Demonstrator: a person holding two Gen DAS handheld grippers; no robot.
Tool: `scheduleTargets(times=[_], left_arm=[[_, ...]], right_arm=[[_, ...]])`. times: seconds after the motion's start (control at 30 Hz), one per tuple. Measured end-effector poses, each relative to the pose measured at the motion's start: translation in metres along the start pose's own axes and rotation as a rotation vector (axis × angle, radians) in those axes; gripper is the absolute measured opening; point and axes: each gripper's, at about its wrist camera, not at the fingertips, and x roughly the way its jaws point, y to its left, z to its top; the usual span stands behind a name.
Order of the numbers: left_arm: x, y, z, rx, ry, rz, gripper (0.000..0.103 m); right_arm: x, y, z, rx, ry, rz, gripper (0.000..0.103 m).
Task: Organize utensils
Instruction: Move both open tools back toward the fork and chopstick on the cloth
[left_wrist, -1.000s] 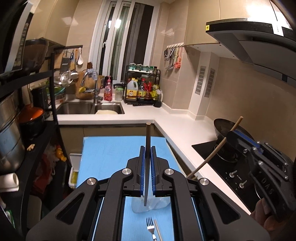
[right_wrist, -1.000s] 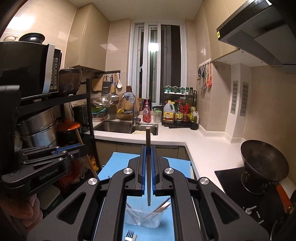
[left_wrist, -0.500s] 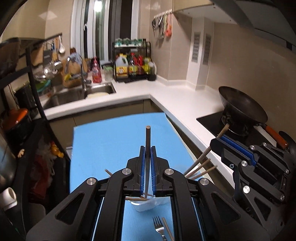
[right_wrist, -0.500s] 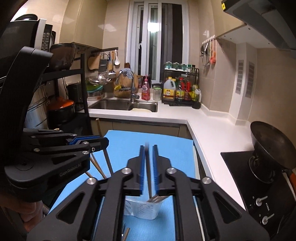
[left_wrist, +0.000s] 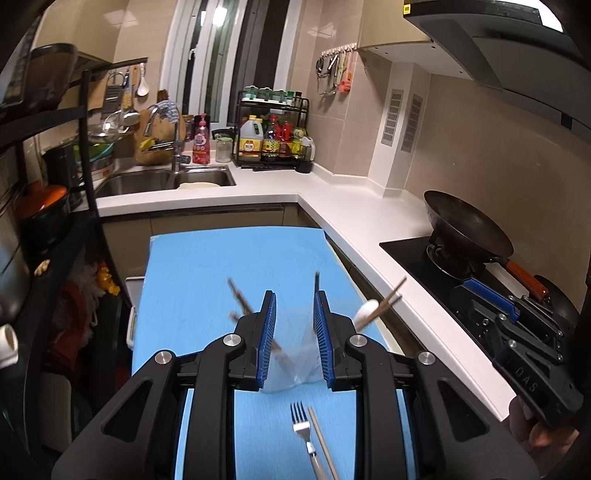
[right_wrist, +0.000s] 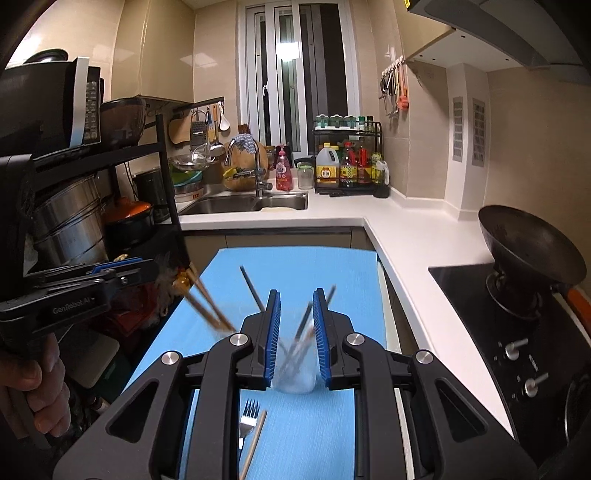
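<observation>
A clear cup (left_wrist: 291, 369) (right_wrist: 295, 373) stands on the blue mat (left_wrist: 221, 266) with several chopsticks leaning out of it. My left gripper (left_wrist: 294, 295) hangs just above the cup, its jaws opening. A blurred brown chopstick (left_wrist: 240, 299) slants down beside its left pad, and no pad presses on it. My right gripper (right_wrist: 296, 293) is opening over the same cup, with a blurred dark chopstick (right_wrist: 303, 325) loose between its pads and dropping into the cup. A fork (left_wrist: 301, 424) (right_wrist: 248, 417) and a single chopstick (left_wrist: 321, 439) (right_wrist: 255, 443) lie on the mat in front of the cup.
A black wok (left_wrist: 465, 229) sits on the stove at the right, beside the white counter (left_wrist: 369, 221). A sink (right_wrist: 251, 203) and a bottle rack (right_wrist: 347, 162) are at the back. A dark shelf with pots (right_wrist: 74, 221) stands at the left. A hand (right_wrist: 33, 391) holds the left gripper's handle.
Both grippers came down toward the cup and their jaws parted. The chopstick each held upright has slipped free and now slants, blurred, at the cup.
</observation>
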Motion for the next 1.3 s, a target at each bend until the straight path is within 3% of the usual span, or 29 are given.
scheduleTargets(times=[0.4, 0.63, 0.77, 1.03, 1.3], left_arm=[[-0.050, 0.002, -0.132, -0.031, -0.024, 0.091, 0.022], [-0.061, -0.001, -0.183, -0.042, -0.039, 0.144, 0.022], [-0.056, -0.001, -0.211, -0.053, -0.004, 0.157, 0.022], [-0.042, 0.003, -0.224, -0.046, 0.031, 0.170, 0.022], [-0.041, 0.017, -0.222, -0.115, 0.039, 0.178, 0.022]], right_arm=[[-0.049, 0.015, -0.082, 0.008, 0.053, -0.021, 0.020], [-0.056, 0.020, -0.133, 0.032, 0.077, -0.036, 0.020], [-0.048, 0.026, -0.172, 0.017, 0.113, -0.029, 0.020], [-0.021, 0.044, -0.220, 0.038, 0.208, 0.011, 0.020], [0.001, 0.064, -0.240, 0.013, 0.280, 0.027, 0.030]])
